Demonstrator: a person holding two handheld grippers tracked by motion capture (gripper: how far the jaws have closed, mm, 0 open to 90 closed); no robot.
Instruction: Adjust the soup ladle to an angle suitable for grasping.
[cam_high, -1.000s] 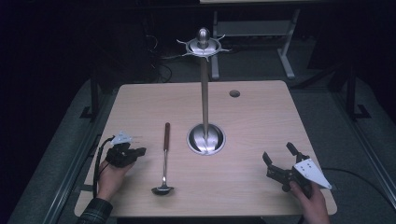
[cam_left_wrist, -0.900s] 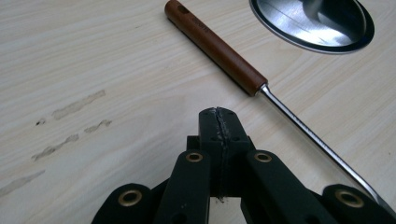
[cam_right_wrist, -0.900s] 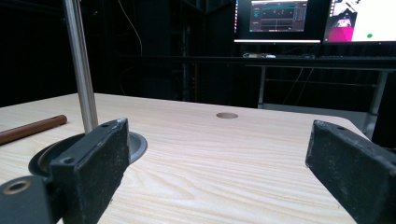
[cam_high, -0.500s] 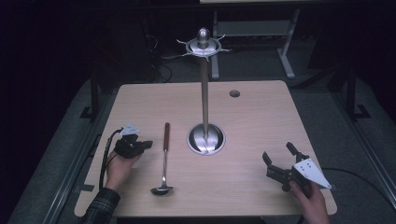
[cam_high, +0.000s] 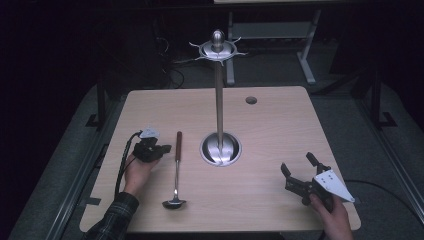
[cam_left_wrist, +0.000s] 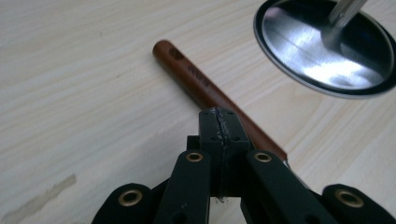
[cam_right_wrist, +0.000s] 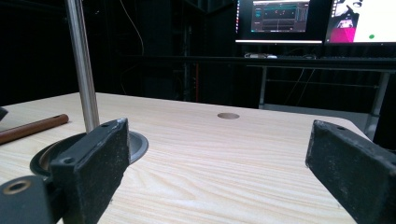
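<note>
A ladle (cam_high: 175, 172) is laid on the pale, wood-grained table (cam_high: 270, 130), left of centre; its round brown wooden handle (cam_left_wrist: 205, 91) is pointed away from the person, and its thin metal shaft ends in a small shiny bowl (cam_high: 174, 203) near the front edge. The left gripper (cam_high: 159, 149) is seen with its black jaws pressed flat together on nothing, their tips just over the handle's lower part. The right gripper (cam_high: 298, 168) is held with its matte, square-edged jaws spread wide and empty, low over the table near the front right corner. A polished steel stand (cam_high: 219, 100) rises from a round dished base (cam_left_wrist: 327, 44) at mid-table, topped by curved hooks. Bare wood is left between base and right gripper; a small round hole (cam_right_wrist: 228, 115) is cut near the far edge.
</note>
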